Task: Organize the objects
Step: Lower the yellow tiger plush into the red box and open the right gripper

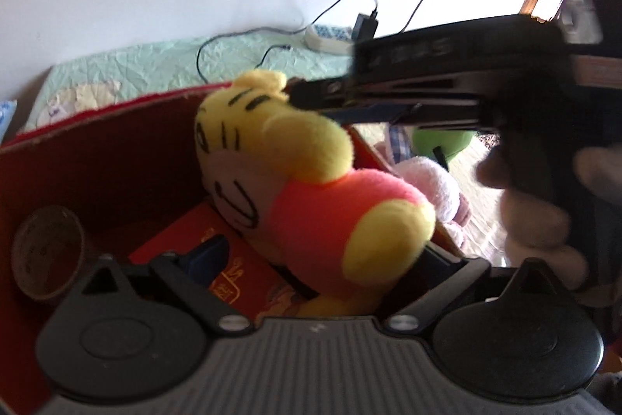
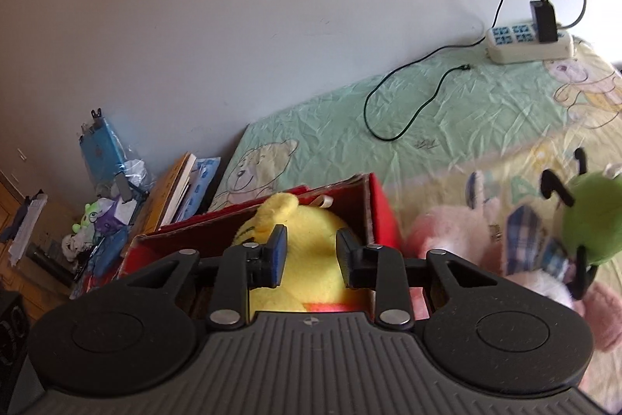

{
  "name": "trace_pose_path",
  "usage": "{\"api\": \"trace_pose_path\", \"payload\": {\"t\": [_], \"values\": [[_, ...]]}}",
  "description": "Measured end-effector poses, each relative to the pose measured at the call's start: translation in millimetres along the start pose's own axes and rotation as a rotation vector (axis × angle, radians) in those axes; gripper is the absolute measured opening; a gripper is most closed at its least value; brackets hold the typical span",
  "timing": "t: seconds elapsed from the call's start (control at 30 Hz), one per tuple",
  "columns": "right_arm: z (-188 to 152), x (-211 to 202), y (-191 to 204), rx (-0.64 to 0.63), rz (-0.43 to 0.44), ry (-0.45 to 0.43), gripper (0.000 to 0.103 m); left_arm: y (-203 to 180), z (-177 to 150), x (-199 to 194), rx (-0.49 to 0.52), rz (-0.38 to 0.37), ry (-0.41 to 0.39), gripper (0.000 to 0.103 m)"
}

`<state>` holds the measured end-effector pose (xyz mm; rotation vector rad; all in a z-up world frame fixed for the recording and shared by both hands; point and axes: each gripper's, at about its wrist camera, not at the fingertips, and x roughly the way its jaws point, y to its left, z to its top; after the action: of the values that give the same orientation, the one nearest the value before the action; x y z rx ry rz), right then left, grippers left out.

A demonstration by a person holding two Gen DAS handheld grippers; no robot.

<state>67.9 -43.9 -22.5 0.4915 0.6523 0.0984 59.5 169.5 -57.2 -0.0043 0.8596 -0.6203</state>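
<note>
A yellow plush bear in a pink shirt (image 1: 295, 189) lies in a red cardboard box (image 1: 97, 150) on the bed. My left gripper (image 1: 322, 259) is spread wide around the bear's lower body, with one blue pad (image 1: 206, 255) showing at the left. My right gripper (image 2: 311, 255) hovers open just above the bear's yellow head (image 2: 307, 259), its fingers apart on either side. In the left wrist view the right gripper (image 1: 311, 96) reaches in from the right, its tip by the bear's ear.
A roll of tape (image 1: 46, 251) and a red packet (image 1: 233, 271) lie in the box. A pink plush (image 2: 447, 232) and a green plush (image 2: 591, 220) lie right of the box. A power strip (image 2: 528, 41) with cables sits by the wall. Books (image 2: 175, 193) are stacked on the left.
</note>
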Motion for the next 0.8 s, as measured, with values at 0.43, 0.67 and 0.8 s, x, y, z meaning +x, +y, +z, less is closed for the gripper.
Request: {"api": "trace_pose_path", "payload": {"t": [0.43,0.67,0.8], "values": [[-11,-44,-21,0.081,0.093,-0.053,0.030,9,2,-1,-0.079,-0.013,0.027,0.102],[-19,-56,-19,0.035,0.188,-0.052,0.030,-9,-3,-17,-0.082,0.084,0.015,0.101],[-20,-55,-26,0.053,0.227,-0.023,0.030,-18,-10,-28,-0.094,0.121,-0.009,0.101]]}}
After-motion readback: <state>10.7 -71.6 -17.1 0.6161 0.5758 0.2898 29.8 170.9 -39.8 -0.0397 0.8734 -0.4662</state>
